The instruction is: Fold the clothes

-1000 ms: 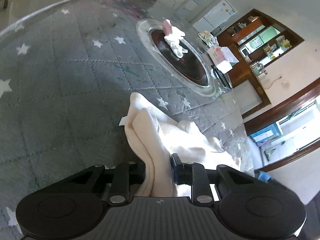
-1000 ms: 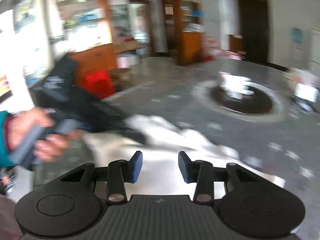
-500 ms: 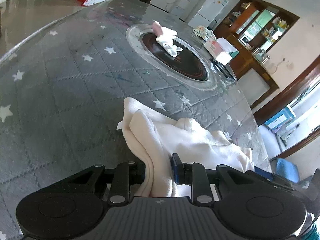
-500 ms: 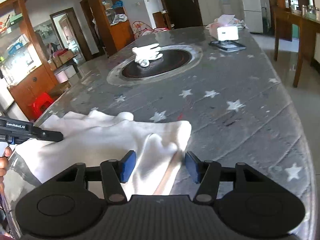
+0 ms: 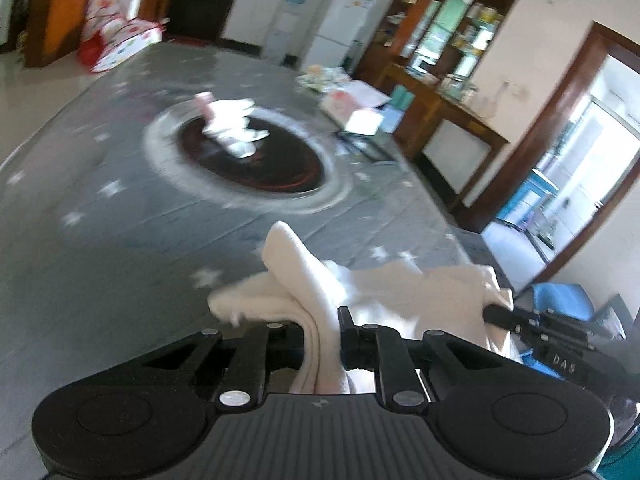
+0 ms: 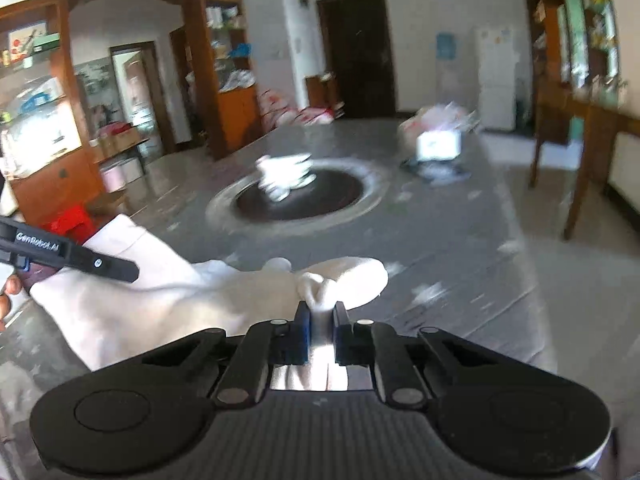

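left gripper (image 5: 322, 334): jaws closing, pinching a fold of the cloth (image 5: 304, 280) | right gripper (image 6: 320, 322): jaws closing, pinching a bunched edge of the cloth | cloth: stretched between both grippers over the table's (image 6: 460, 240) 6 o'clock edge | turntable (image 5: 248, 160): at 12 o'clock

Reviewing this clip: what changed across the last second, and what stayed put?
The right claw, open over the white garment before, is closing and now pinches a bunched fold. The left claw kept its grip on the garment's other edge, its jaws tightening further, and the cloth is gathered up off the grey star-patterned table cover. The small white bundle on the dark round centre plate stayed where it was.
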A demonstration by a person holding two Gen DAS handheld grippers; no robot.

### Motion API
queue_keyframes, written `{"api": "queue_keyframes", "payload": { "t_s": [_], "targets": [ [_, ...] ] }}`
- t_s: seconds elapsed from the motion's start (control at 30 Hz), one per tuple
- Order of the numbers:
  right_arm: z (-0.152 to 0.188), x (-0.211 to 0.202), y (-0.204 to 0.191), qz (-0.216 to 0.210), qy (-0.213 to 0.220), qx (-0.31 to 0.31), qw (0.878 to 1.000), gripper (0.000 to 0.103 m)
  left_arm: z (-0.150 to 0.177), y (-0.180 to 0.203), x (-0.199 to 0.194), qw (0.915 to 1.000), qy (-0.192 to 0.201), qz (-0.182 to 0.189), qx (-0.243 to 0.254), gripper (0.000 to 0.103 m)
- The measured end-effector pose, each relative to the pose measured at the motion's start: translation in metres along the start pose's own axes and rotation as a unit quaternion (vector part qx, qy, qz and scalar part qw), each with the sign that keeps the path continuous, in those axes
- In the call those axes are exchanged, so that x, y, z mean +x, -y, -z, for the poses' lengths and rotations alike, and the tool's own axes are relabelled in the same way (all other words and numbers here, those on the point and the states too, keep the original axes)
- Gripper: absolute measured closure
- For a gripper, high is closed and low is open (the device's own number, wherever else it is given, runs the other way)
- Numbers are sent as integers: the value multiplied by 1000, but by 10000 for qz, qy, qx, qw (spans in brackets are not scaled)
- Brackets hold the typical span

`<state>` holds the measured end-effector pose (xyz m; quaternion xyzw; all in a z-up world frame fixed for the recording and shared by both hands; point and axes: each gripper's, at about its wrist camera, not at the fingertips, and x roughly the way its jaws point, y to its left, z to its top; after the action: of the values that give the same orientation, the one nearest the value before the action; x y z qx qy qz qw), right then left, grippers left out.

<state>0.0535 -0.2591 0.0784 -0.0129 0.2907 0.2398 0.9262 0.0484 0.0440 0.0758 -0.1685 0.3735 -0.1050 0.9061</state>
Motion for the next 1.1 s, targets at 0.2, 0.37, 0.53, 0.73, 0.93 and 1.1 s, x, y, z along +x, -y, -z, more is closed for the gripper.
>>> {"api": "queue_keyframes", "payload": {
  "t_s": [0.2, 0.37, 0.53, 0.73, 0.93, 1.1],
  "targets": [
    [-7, 0, 34, 953, 41, -50, 9954, 94, -6, 36, 42, 9990, -69, 252, 371, 86],
    [7, 13, 54, 1370, -269, 41, 9902, 89, 9, 45, 62, 9976, -407, 134, 542, 77],
    [13, 13, 53, 1348, -248, -30, 9906, 78, 17, 27, 56, 9979, -489, -82, 417, 61],
    [13, 15, 33, 927, -220, -185, 9953, 62, 29, 12, 38, 9983, -428, -264, 278, 50],
    [18, 16, 8, 520, -332, -415, 9972, 52, 37, 9, 28, 9980, -404, -452, 176, 33],
    [20, 20, 1, 397, -376, -442, 9975, 48, 39, 13, 23, 9964, -380, -720, 237, 13]
  ]
}}
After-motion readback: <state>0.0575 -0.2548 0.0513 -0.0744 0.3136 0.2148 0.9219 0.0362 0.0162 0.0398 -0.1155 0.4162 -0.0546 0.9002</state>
